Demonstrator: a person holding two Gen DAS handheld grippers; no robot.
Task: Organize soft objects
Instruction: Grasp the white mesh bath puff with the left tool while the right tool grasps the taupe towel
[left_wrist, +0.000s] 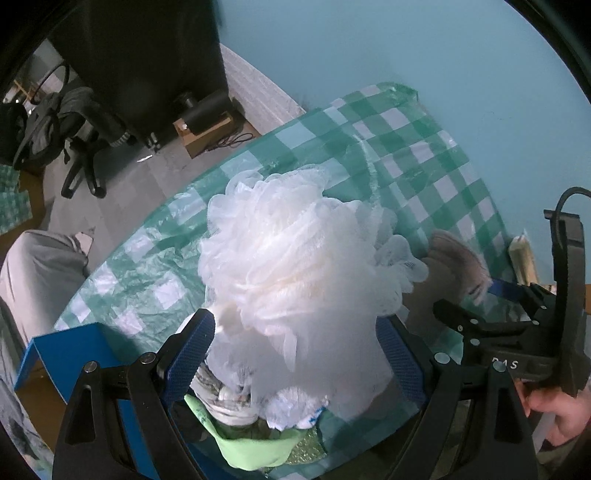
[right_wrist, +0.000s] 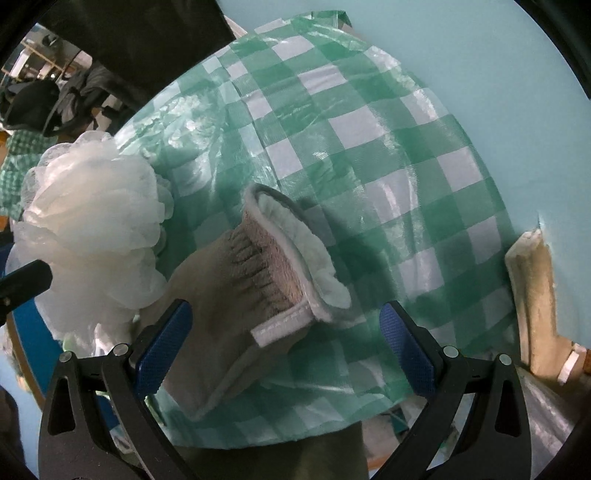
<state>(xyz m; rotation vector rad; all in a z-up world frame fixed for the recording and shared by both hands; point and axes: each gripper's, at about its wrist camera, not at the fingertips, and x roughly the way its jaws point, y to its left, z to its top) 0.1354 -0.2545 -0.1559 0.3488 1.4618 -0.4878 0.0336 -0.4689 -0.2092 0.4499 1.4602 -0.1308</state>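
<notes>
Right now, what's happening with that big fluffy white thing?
A person holds a claw in each hand at a table with a green checked cloth. The left claw stands open around the white mesh bath pouf, above a blue bin of soft things. The right claw is open over a brown mitt lying on the cloth.

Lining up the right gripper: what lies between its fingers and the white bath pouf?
In the right wrist view, the right gripper is open, and the brown mitt lies between its fingers, reaching left to the white bath pouf.
</notes>
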